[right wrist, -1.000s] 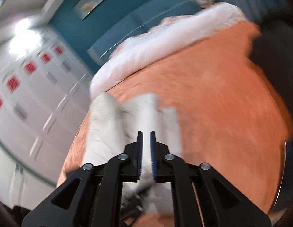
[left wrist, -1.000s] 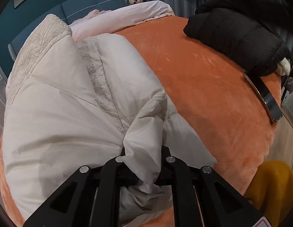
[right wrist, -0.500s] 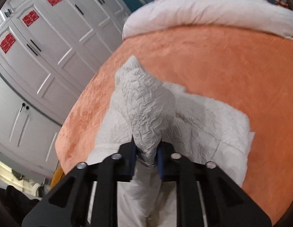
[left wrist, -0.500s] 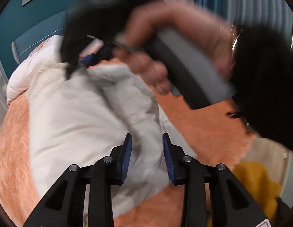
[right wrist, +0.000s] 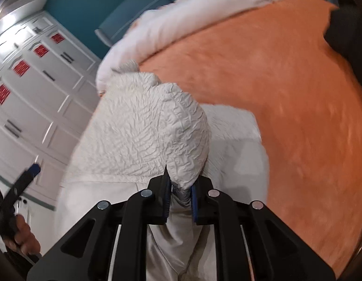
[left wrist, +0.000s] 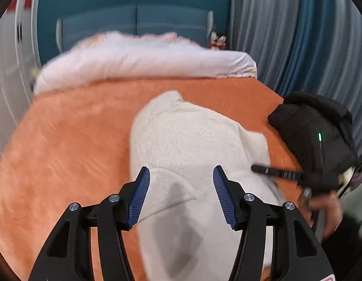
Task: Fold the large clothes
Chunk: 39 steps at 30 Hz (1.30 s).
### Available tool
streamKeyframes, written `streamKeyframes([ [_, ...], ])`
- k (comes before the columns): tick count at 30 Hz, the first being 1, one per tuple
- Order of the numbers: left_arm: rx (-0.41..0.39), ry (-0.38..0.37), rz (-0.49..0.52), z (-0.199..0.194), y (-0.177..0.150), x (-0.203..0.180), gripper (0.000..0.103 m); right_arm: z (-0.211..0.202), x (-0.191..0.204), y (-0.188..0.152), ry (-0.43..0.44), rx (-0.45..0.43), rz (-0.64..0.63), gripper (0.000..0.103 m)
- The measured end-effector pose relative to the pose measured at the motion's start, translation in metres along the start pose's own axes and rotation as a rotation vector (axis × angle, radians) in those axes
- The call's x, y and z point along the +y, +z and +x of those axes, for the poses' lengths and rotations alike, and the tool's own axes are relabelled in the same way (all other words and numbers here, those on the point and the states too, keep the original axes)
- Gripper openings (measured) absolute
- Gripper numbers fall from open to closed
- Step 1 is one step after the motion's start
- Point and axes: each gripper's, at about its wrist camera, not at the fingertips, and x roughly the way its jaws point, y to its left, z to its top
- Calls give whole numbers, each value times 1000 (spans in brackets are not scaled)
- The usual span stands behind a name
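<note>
Now that the left lets go: left tongs [left wrist: 180,195] gape wide above the cream coat [left wrist: 192,145], a second ago clamped on a bunch of it.
Right tongs [right wrist: 180,195]: pinching a crinkled fold of the coat, lifted over the rest.
Coat: lies on the orange bed [left wrist: 64,145], near the black jacket [left wrist: 314,131].
Meaning: looks like a handover, the right carrying the fold across.
</note>
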Motion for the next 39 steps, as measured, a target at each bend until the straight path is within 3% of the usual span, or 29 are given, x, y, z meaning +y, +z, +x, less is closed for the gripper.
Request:
streamKeyframes([
  [3,77,-12,-64,37,2,0,55,17,-11,-5,28,1,59,17],
  [5,102,38,-53,57,-2,-8,55,25,-13,-8,39,0,80,18],
  [9,74,146,26,68,-12,-27,59,19,-14,-8,35,-11,113,26],
  [12,63,182,39,69,-15,-28,60,-21,1,0,-77,-126,75,28],
  [14,63,182,27,72,-13,-28,60,-54,22,5,-123,-247,5,28],
  [17,62,184,14,72,-13,-23,61,-69,54,18,-152,-296,-84,26],
  [21,58,200,18,73,-13,-25,62,-33,85,34,-248,-248,-203,20],
  [26,54,220,24,77,-17,-23,64,26,66,31,-331,-156,-168,19],
  [39,32,236,5,90,-28,-18,72,63,39,5,-300,-133,-120,16],
])
